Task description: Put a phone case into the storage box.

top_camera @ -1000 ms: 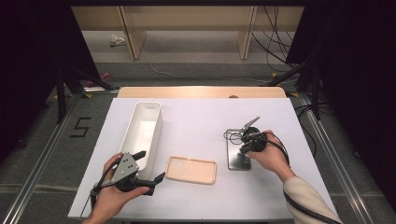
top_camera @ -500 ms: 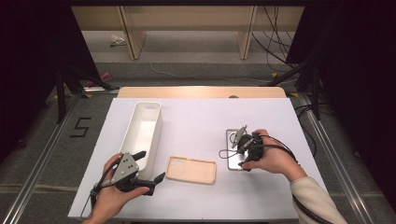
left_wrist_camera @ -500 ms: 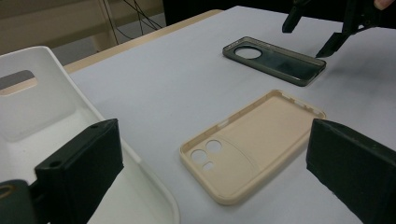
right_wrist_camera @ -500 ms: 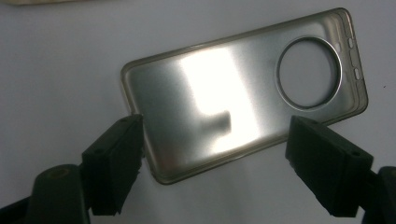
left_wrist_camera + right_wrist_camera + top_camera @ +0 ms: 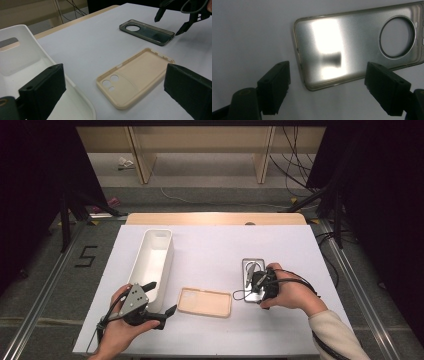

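Right gripper (image 5: 253,276) is hovering over grey phone case (image 5: 252,280) on tabletop (image 5: 210,250), right side, fingers (image 5: 274,86) spread wide and straddling its near short end. Case long axis is running near-to-far, lying flat. Left gripper (image 5: 159,299) is idling far off, fingers wide, beside beige case (image 5: 205,302) and white bin (image 5: 152,262).

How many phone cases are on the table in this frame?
2. A beige phone case lies flat near the front edge, beside the white bin. A dark translucent phone case lies to its right, under the open right gripper. None appears hidden.
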Motion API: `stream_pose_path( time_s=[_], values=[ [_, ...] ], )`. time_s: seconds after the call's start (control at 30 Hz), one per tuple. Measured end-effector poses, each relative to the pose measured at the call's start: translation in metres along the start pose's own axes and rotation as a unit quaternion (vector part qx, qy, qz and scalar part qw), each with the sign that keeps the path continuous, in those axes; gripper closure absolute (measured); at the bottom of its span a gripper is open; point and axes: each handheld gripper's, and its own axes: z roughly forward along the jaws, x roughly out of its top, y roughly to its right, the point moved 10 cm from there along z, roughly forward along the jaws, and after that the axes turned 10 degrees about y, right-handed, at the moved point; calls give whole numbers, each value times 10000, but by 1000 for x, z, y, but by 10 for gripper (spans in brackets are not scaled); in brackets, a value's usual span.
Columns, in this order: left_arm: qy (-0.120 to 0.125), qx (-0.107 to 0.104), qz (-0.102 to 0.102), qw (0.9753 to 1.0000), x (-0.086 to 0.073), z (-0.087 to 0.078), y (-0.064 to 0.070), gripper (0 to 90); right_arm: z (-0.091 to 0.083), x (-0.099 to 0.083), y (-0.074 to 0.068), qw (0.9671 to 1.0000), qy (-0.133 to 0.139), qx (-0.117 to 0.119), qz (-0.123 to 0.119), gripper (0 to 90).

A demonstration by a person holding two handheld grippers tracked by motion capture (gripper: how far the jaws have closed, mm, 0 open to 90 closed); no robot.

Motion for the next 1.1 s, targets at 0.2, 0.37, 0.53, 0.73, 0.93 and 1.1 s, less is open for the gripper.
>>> stream_pose_path(
  time_s=[0.2, 0.37, 0.53, 0.73, 0.93, 1.1],
  values=[
    [-7, -5, 2, 10000, 0, 0, 0, 32, 9, 1, -2, 9998, -129, 0, -137, 230],
    [-16, -8, 2, 10000, -1, 0, 0, 32, 14, 4, -2, 9995, -174, -75, -235, 244],
    [-21, -10, -1, 10000, -1, 0, 0, 32, 15, 5, 0, 9993, -188, -108, -309, 249],
    [-28, -17, 4, 10000, -1, 0, 1, 32, 18, 6, 0, 9990, -240, -118, -369, 262],
    [-24, -27, -4, 10000, -1, 0, 1, 32, 19, 5, 0, 9987, -282, -134, -406, 273],
    [-24, -36, -6, 10000, -1, 1, 1, 32, 19, 6, -1, 9988, -248, -113, -398, 298]
  ],
)
